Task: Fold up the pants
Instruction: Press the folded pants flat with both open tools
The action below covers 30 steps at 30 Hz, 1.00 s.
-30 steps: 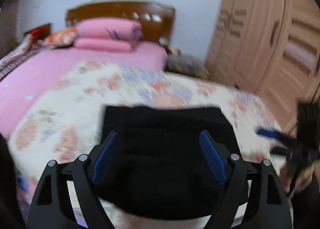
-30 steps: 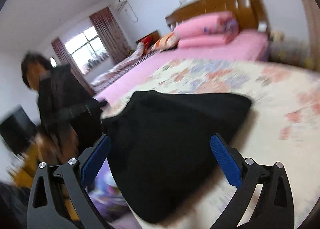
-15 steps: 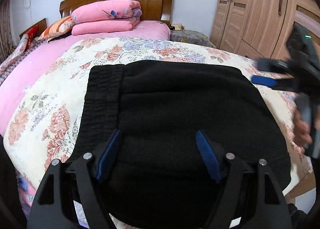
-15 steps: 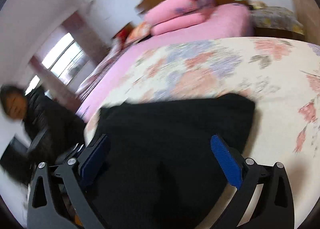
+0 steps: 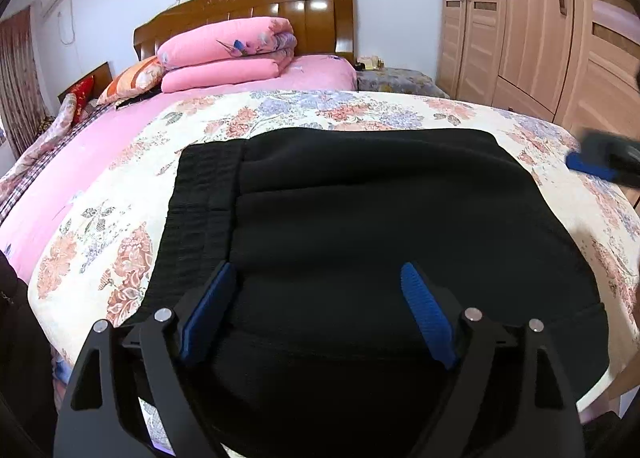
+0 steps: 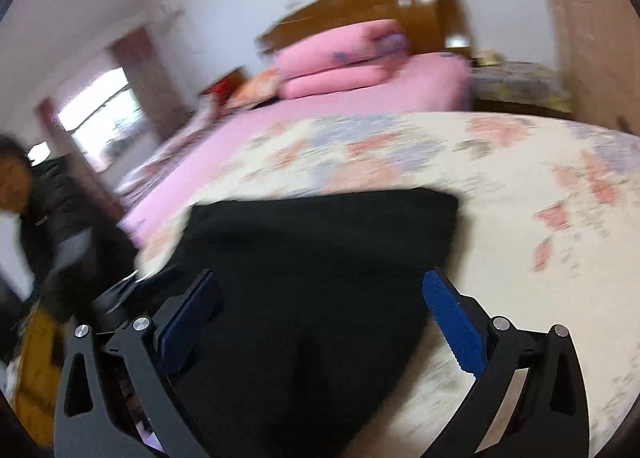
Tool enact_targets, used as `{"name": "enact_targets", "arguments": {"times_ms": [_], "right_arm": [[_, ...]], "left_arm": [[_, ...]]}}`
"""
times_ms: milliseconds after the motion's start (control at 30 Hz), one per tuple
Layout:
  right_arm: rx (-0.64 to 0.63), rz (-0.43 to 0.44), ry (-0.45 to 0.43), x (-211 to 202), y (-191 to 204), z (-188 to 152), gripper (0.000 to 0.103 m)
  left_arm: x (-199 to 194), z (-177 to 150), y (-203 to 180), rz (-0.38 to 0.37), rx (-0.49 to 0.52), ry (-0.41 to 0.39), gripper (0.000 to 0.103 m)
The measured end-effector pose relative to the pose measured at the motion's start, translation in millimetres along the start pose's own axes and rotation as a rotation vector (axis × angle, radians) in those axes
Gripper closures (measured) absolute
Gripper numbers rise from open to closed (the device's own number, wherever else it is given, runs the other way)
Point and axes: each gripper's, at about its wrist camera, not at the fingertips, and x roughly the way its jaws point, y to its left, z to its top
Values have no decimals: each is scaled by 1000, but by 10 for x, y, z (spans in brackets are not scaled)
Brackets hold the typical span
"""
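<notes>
Black pants (image 5: 360,225) lie folded into a broad rectangle on the floral quilt (image 5: 120,185) at the foot of the bed, their ribbed waistband (image 5: 196,201) along the left side. My left gripper (image 5: 318,278) hovers open over the near part of the fabric, nothing between its blue pads. At the right edge of the left wrist view the right gripper's blue pad (image 5: 592,165) shows, blurred. In the blurred right wrist view the pants (image 6: 320,278) fill the lower middle, and my right gripper (image 6: 320,282) is open above their near edge, holding nothing.
Rolled pink bedding (image 5: 228,53) and pillows rest against the wooden headboard (image 5: 248,5). A wooden wardrobe (image 5: 540,17) stands to the right of the bed. A person in dark clothes (image 6: 40,225) is at the left in the right wrist view, beside a window (image 6: 100,113).
Both grippers have swung and come closer over the folded pants, which now fill more of each view. The right wrist view is still blurred by motion. Both stay open.
</notes>
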Motion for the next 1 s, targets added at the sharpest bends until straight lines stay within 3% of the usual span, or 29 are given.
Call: {"name": "enact_targets", "arguments": {"times_ms": [133,267,333,433,500,600,733,800,900,1000], "right_arm": [[-154,-65,162,291,233,-403,4],[-129,-82,160,444,207,-370,4],[-144,-140,150,277,323,-345,4],[-207,-158,79,86,423,-467,4],[-217,-170,152,307,366,-609,4],[-179,-109,132,355,256,-642,4],[-237,-202,126,166,497,-628,4],[-284,-194,99,127,609,-707,4],[-369,-214,182,331,645,-957,4],[-398,-190,232,263,665,-903,4]], "left_arm": [[8,-9,-7,4,-2,-9,18],[31,-11,-28,15,3,-10,17],[25,-11,-36,18,3,-10,16],[22,-21,-41,19,0,-20,15],[31,-26,-49,22,-1,-26,12],[63,-28,-74,40,8,-30,11],[33,-19,-77,47,-5,-14,11],[-138,-42,-88,47,-31,-33,12],[-387,-123,-66,8,-51,-79,11],[-386,-82,35,-43,-63,-41,13]]}}
